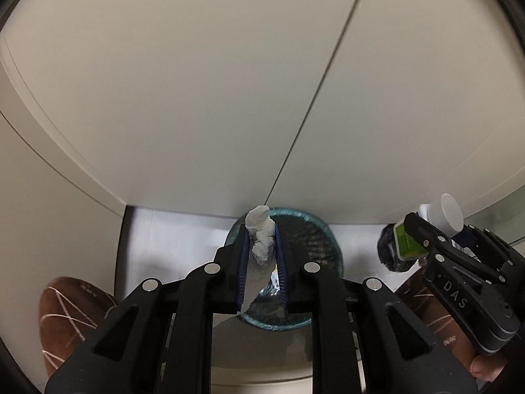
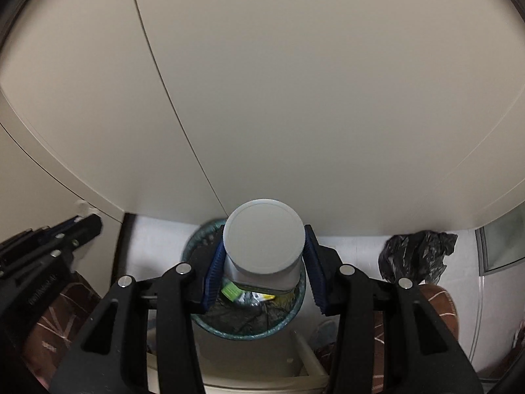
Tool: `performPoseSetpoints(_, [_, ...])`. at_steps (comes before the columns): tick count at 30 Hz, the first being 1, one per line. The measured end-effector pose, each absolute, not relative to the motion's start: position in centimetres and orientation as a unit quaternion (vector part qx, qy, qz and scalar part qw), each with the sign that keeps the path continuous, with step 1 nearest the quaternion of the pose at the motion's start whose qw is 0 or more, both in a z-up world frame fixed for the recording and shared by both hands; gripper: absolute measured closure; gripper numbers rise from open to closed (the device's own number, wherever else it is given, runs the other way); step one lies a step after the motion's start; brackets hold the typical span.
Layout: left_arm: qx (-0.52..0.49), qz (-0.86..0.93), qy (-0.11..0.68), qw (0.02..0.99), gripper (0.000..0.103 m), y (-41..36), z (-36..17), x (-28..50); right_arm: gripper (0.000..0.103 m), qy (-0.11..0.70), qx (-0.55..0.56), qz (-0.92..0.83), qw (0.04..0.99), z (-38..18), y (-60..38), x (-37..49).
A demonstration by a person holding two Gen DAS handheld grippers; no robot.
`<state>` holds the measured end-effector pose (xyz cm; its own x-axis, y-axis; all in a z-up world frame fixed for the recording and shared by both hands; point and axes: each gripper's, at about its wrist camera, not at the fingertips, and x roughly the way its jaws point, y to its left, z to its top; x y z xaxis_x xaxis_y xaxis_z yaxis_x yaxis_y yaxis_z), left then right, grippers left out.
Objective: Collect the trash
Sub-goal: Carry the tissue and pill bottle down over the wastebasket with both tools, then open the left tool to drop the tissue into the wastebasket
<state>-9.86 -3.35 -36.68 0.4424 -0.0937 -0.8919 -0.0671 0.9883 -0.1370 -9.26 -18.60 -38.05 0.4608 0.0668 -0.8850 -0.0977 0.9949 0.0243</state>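
Tissue [image 1: 261, 234] crumpled, white, in left tongs [image 1: 261, 246] | bottle [image 2: 262, 246] white-capped, in right tongs [image 2: 262, 262]

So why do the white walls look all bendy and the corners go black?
Left wrist view: the fisheye lens bows the cabinet doors and darkens the corners; the tissue looks sharp. Right wrist view: same bending; the bin rim looks smeared.
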Motion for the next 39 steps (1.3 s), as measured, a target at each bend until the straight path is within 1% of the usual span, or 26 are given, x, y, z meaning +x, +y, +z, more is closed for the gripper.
performPoseSetpoints(7, [-0.076, -0.001, 0.560, 0.825, 0.088, -3.7, -41.8, -9.3, 0.061, 0.540, -0.027, 0.041, 0.840, -42.6, -19.2, -8.5])
performPoseSetpoints(16, [-0.072, -0.002, 0.595, 0.800, 0.088, -4.9, -46.9, -7.9, 0.061, 0.582, -0.027, 0.025, 0.813, -47.8, -20.2, -7.7])
performPoseSetpoints(23, [-0.061, -0.013, 0.616, 0.785, 0.088, -6.8, -49.9, -7.0, 0.061, 0.596, -0.028, 0.016, 0.802, -49.5, -20.9, -7.5])
performPoseSetpoints(25, [-0.058, -0.022, 0.621, 0.781, 0.087, -7.4, -50.7, -6.8, 0.061, 0.600, -0.024, 0.010, 0.800, -49.9, -21.3, -7.4])
performPoseSetpoints(27, [-0.056, -0.031, 0.623, 0.780, 0.084, -8.0, -51.1, -6.7, 0.061, 0.604, -0.019, 0.006, 0.797, -50.1, -21.6, -7.3])
performPoseSetpoints(30, [-0.055, -0.042, 0.624, 0.779, 0.083, -8.6, -51.6, -6.7, 0.061, 0.604, -0.015, 0.004, 0.797, -50.1, -21.8, -7.3])
performPoseSetpoints(32, [-0.055, -0.043, 0.627, 0.776, 0.078, -8.9, -52.0, -6.7, 0.061, 0.604, -0.016, 0.003, 0.797, -50.1, -21.8, -7.3])
performPoseSetpoints(36, [-0.064, -0.047, 0.628, 0.774, 0.062, -8.9, -52.0, -6.7, 0.061, 0.603, -0.014, -0.001, 0.798, -50.1, -21.9, -7.3])
performPoseSetpoints(38, [-0.065, -0.047, 0.624, 0.777, 0.057, -8.9, -51.8, -6.8, 0.061, 0.603, -0.012, -0.004, 0.798, -50.1, -22.0, -7.2])
performPoseSetpoints(39, [-0.068, -0.047, 0.623, 0.778, 0.053, -8.8, -51.8, -6.7, 0.061, 0.603, -0.011, -0.005, 0.797, -50.2, -22.1, -7.2])
